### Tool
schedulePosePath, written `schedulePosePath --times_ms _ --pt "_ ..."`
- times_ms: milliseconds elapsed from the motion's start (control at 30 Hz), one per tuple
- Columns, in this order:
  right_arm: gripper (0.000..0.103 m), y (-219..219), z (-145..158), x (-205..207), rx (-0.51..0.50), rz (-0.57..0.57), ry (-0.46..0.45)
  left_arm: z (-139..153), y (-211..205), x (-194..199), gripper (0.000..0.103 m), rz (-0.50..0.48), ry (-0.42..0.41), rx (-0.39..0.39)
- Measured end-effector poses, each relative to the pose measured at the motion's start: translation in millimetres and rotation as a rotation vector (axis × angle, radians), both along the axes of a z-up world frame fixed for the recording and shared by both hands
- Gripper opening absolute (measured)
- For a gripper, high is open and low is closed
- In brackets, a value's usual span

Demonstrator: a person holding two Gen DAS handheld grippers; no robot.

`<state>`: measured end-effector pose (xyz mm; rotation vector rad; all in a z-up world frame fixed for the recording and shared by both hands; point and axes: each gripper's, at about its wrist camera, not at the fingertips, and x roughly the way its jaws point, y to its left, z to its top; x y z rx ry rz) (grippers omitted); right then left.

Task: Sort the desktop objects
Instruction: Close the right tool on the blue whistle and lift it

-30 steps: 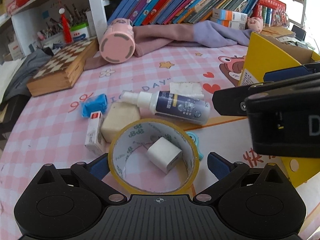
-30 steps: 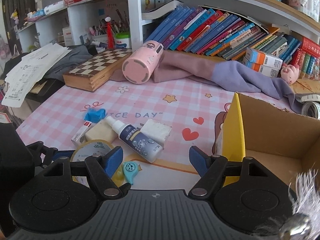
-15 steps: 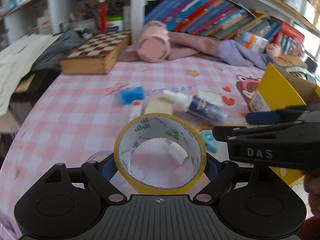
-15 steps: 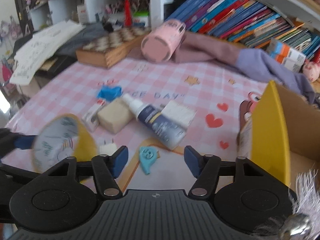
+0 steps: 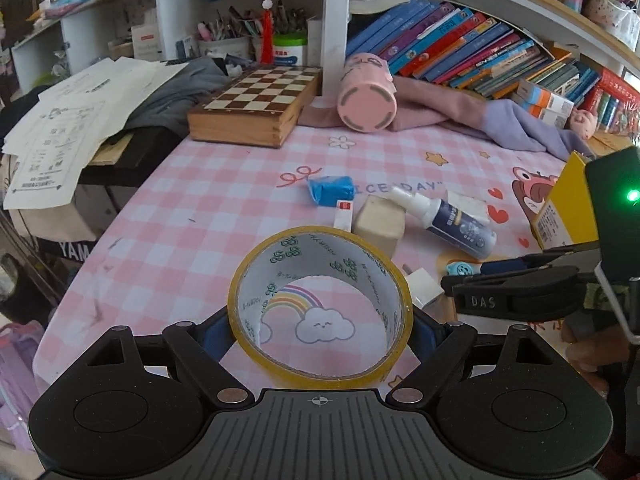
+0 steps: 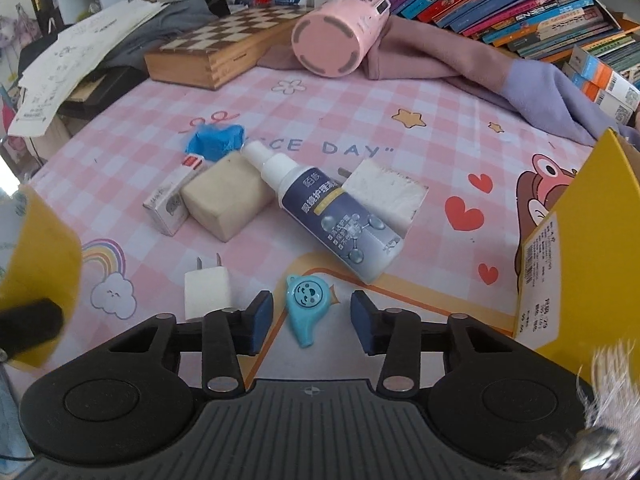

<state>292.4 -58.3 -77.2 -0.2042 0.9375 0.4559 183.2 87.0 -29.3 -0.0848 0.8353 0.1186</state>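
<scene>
My left gripper [image 5: 320, 330] is shut on a yellow tape roll [image 5: 320, 368] and holds it above the pink checked tablecloth; the roll also shows at the left edge of the right wrist view [image 6: 38, 248]. My right gripper [image 6: 306, 320] is open, low over the table, with a light blue whistle toy [image 6: 306, 302] between its fingers. A white plug charger [image 6: 206, 292] lies just left of it. Beyond lie a spray bottle [image 6: 332, 216], a beige block [image 6: 226, 200], a white sponge [image 6: 386, 192], a small white box [image 6: 170, 202] and a blue wad [image 6: 216, 140].
A yellow cardboard box [image 6: 580, 240] stands at the right. A chessboard box [image 5: 256, 108], a pink cup on its side [image 5: 366, 98] and a purple cloth [image 5: 460, 110] lie at the back under shelves of books. Papers [image 5: 68, 120] hang off the left edge.
My left gripper has closed on the tape roll and lifted it up and back off the charger. My right gripper has moved down and forward around the blue whistle, its fingers narrower.
</scene>
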Motion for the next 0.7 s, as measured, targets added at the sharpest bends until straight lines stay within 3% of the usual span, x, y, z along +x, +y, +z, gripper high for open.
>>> schedulePosePath --times_ms 100,133,367,700 --pt "0.032 1 -1 -1 -0.007 0.029 -0.022 4 -2 0 0.087 -0.004 -0.01 0.003" --pt "0.023 2 0 -2 -0.011 0.043 -0.025 6 -2 1 0.087 -0.005 -0.015 0.005" --pt "0.023 -8 14 -4 0.022 0.041 -0.043 15 -7 0 0.087 -0.012 -0.045 0.002" --pt "0.023 -34 65 -23 0.144 0.032 -0.096 43 -11 -10 0.087 -0.039 -0.11 -0.02"
